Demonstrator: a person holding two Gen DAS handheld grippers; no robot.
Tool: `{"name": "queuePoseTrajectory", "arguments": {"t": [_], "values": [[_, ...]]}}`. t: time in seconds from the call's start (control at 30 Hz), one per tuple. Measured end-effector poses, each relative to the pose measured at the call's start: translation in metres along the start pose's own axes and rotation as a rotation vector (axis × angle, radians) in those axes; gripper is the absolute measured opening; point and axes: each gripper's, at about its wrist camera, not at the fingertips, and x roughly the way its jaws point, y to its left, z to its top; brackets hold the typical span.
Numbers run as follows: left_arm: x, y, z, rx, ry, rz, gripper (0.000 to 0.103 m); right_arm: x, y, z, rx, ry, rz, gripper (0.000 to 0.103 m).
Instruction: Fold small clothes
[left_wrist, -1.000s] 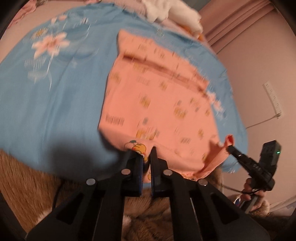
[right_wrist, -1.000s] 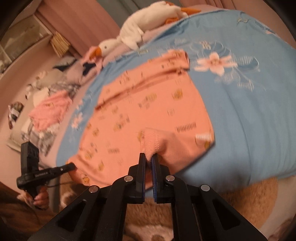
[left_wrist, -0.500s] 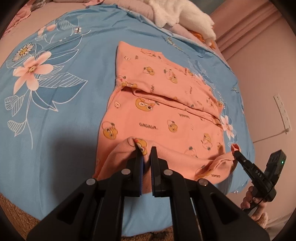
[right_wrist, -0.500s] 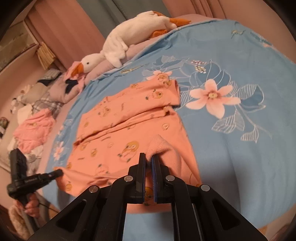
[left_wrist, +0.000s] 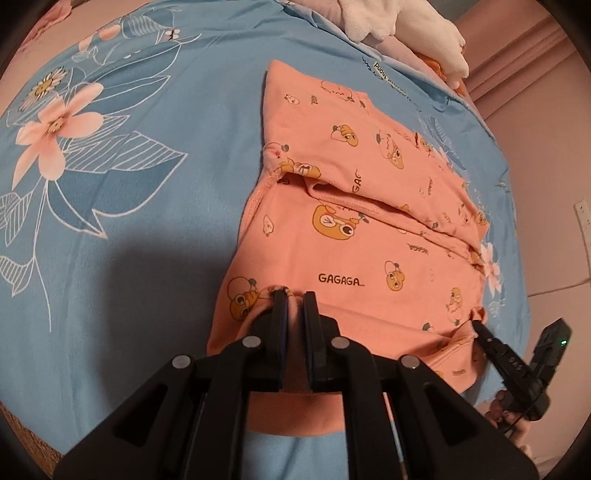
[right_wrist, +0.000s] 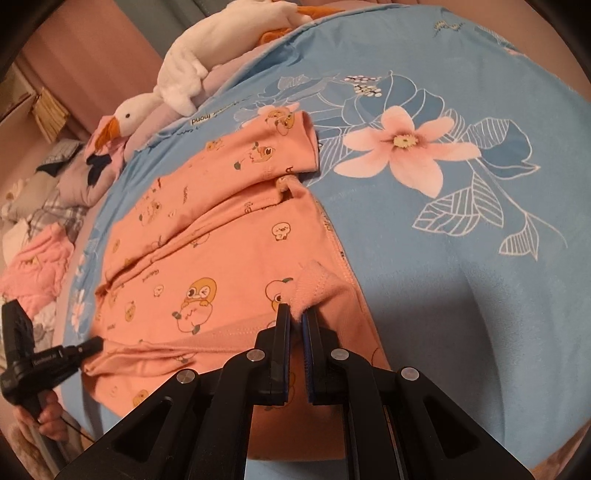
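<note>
**Op A:** Left wrist view first. I have the left gripper (left_wrist: 294, 293) closed down narrow on the near hem of the orange top (left_wrist: 354, 236), and the cloth pinched between the jaws is lifted and carried over the body of the garment. The top lies on the blue floral bedsheet (left_wrist: 155, 206), towards the near edge of the bed. One sleeve (left_wrist: 343, 136) is already turned in across the chest, so I judge the sleeve stage done on that side and the bottom-to-top fold about half made. Out to the side, the right gripper (left_wrist: 476, 323) holds the other hem corner.

**Op B:** And the fabric itself?

**Op A:** Soft knit, peach-orange, printed with little yellow cartoon creatures and the word GAGAGA. It puckers where I grip it and sags between the two corners.

**Op B:** Right wrist view?

**Op A:** It agrees. My right gripper (right_wrist: 295, 314) is nipped tight on a tuft of stitched hem, paler inner side showing. The left gripper (right_wrist: 96, 345) clamps the opposite corner, hem stretched between us. The folded sleeve (right_wrist: 258, 155) sits flat at the far end. A goose plush (right_wrist: 177, 74) and other laundry (right_wrist: 35, 266) lie beyond.

**Op B:** What's left?

**Op A:** By my reckoning: lay the hem up to the shoulders, let go, smooth it down. Possibly one further fold.
</note>
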Motion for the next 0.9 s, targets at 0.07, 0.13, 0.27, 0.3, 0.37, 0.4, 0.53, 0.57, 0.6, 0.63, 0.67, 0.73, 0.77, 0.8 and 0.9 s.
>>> {"name": "queuePoseTrajectory", "arguments": {"t": [0.07,0.13,0.27,0.3,0.37,0.4,0.53,0.57,0.6,0.63,0.67,0.73,0.77,0.8,0.9], "values": [[-0.007,0.001,0.000,-0.006,-0.001,-0.005,0.009,0.000,-0.002,-0.001,0.009,0.002,0.005,0.008],[-0.018,-0.005,-0.003,0.033,-0.018,0.021,0.007,0.000,-0.001,-0.002,-0.004,0.000,-0.004,0.008],[-0.044,-0.006,-0.011,0.074,-0.039,-0.001,0.009,0.003,0.003,-0.001,-0.010,-0.002,-0.023,0.008],[-0.049,-0.007,-0.013,0.082,-0.032,-0.015,0.010,0.003,0.003,-0.001,-0.009,-0.001,-0.024,0.008],[-0.055,-0.012,-0.018,0.107,-0.028,-0.030,0.011,0.004,0.004,-0.001,-0.008,-0.002,-0.023,0.008],[-0.056,-0.015,-0.021,0.114,-0.025,-0.037,0.012,0.004,0.004,-0.001,-0.007,-0.002,-0.020,0.008],[-0.050,-0.035,-0.041,0.184,0.036,-0.097,0.012,0.005,0.001,0.001,0.008,0.010,-0.003,0.008],[-0.046,-0.040,-0.046,0.218,0.050,-0.092,0.012,0.005,0.001,0.001,0.010,0.012,0.000,0.008],[-0.043,-0.041,-0.049,0.231,0.059,-0.094,0.012,0.005,0.000,0.001,0.010,0.011,0.002,0.008],[-0.036,-0.042,-0.053,0.230,0.076,-0.106,0.012,0.005,-0.001,0.000,0.015,0.008,0.008,0.008],[-0.029,-0.041,-0.054,0.219,0.093,-0.109,0.012,0.005,-0.002,0.000,0.021,0.009,0.012,0.008],[-0.016,-0.044,-0.054,0.227,0.108,-0.093,0.012,0.005,-0.004,0.001,0.032,0.020,0.019,0.008],[-0.013,-0.045,-0.054,0.232,0.103,-0.076,0.012,0.004,-0.003,0.001,0.029,0.023,0.018,0.008],[-0.009,-0.047,-0.054,0.238,0.094,-0.061,0.013,0.004,-0.002,0.001,0.020,0.021,0.015,0.008],[0.006,-0.054,-0.050,0.274,0.082,-0.031,0.018,0.005,-0.002,0.000,0.019,0.019,0.009,0.008]]}}
